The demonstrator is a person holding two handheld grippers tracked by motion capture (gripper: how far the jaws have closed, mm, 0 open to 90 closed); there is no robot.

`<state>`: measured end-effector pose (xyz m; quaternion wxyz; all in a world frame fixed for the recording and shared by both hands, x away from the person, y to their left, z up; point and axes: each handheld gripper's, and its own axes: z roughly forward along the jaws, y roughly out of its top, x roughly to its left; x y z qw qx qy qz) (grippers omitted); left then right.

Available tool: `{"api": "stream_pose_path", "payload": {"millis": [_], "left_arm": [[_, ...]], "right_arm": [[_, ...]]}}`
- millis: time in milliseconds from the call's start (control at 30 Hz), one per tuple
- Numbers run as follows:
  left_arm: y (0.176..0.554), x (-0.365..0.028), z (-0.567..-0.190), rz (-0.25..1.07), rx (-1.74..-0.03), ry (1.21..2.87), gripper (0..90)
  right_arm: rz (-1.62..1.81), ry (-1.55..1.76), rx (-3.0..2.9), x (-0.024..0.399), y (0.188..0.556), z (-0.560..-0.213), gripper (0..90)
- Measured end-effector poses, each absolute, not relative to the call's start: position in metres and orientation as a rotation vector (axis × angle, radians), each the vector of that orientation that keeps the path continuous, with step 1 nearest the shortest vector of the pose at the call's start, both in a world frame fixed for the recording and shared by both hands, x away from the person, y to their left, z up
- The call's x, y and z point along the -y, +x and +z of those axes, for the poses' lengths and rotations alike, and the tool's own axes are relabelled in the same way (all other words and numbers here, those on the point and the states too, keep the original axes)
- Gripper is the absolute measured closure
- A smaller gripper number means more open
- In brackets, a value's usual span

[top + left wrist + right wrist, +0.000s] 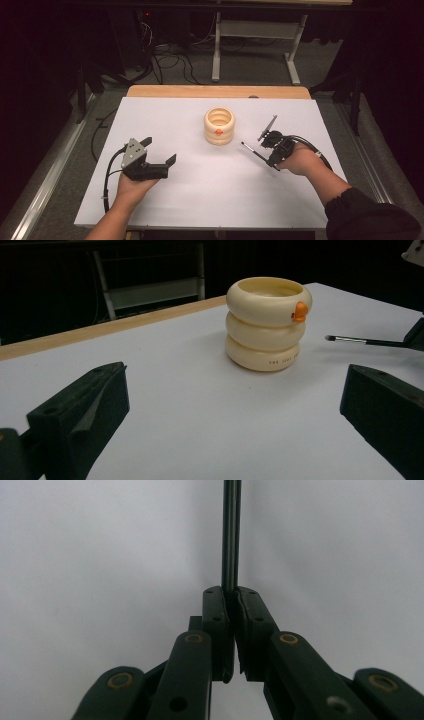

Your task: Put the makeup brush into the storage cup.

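Fingers (pixel 231 605) over brush (pixel 230 530), tip cropped

1. The ringed cup (pixel 219 126) is standing on the desk (pixel 200 200), near its far middle.
2. The left gripper (pixel 161 151) is sitting left of the cup, nearer the person.
3. The brush (pixel 255 151) is lying right of the cup, clamped in the right gripper (pixel 273 162).
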<state>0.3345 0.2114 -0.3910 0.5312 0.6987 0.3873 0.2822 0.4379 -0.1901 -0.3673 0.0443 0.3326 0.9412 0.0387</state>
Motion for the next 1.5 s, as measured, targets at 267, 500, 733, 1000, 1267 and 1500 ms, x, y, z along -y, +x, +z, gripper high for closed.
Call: {"api": "stream_pose_path", "payload": {"millis": [267, 500, 733, 1000, 1267, 1500], "left_arm": [[0.334, -0.211, -0.391, 0.677, -0.926, 1.661, 0.1], [0.334, -0.212, -0.391, 0.682, -0.928, 1.661, 0.1], [0.334, -0.211, -0.391, 0.685, -0.925, 1.666, 0.1], [0.335, -0.211, -0.391, 0.685, -0.926, 1.668, 0.1], [0.336, -0.211, -0.391, 0.683, -0.926, 1.668, 0.1], [0.336, -0.21, -0.391, 0.684, -0.922, 1.671, 0.1]], "right_arm": [[0.115, 1.063, -2.853, 0.199, 0.422, -0.364, 86.1], [0.151, 1.084, -2.844, 0.207, 0.411, -0.365, 86.1], [0.164, 1.092, -2.845, 0.214, 0.403, -0.369, 86.1], [0.181, 1.104, -2.849, 0.218, 0.401, -0.375, 86.1], [0.24, 1.119, -2.828, 0.219, 0.399, -0.376, 86.1], [0.329, 1.129, -2.793, 0.222, 0.397, -0.375, 86.0]]}}
